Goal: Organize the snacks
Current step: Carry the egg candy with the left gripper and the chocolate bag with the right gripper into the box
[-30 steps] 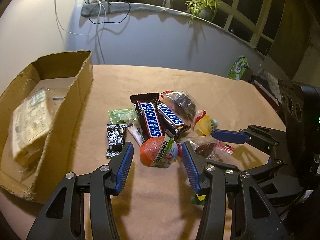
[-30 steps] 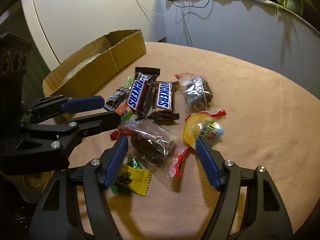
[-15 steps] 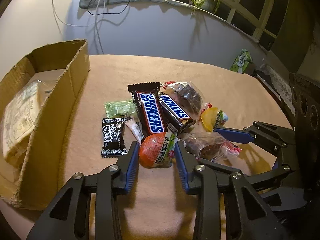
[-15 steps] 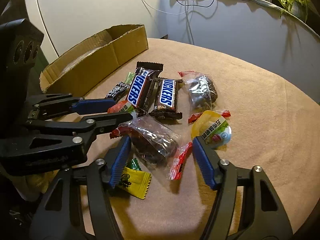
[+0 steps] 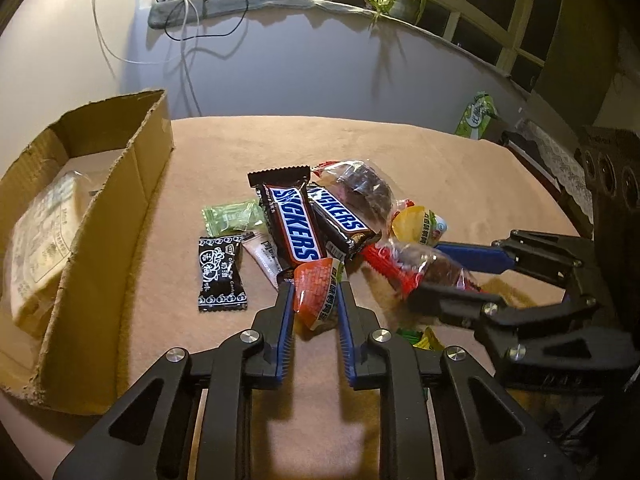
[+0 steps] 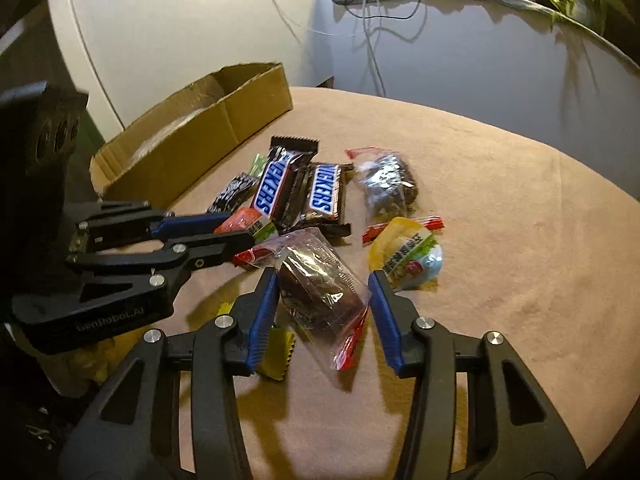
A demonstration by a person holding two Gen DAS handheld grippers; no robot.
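My left gripper (image 5: 316, 292) is shut on an orange jelly cup (image 5: 318, 294) at the near edge of the snack pile; the cup also shows in the right wrist view (image 6: 246, 222). My right gripper (image 6: 322, 280) is open, its jaws straddling a clear bag of dark cake (image 6: 320, 284), seen in the left wrist view too (image 5: 432, 268). Two Snickers bars (image 5: 294, 228) lie in the middle. A yellow jelly cup (image 6: 406, 254), a second clear cake bag (image 6: 388, 186), a black candy (image 5: 220, 274) and a green candy (image 5: 232, 216) lie around them.
An open cardboard box (image 5: 108, 216) stands at the left with a clear-wrapped pack (image 5: 38, 240) inside. A yellow-green wrapper (image 6: 276, 354) lies under my right gripper. The round tan table (image 6: 520, 240) ends near a wall. A green packet (image 5: 478, 114) stands at the far edge.
My left gripper has closed on the orange jelly cup. My right gripper has moved forward and narrowed around the clear cake bag.
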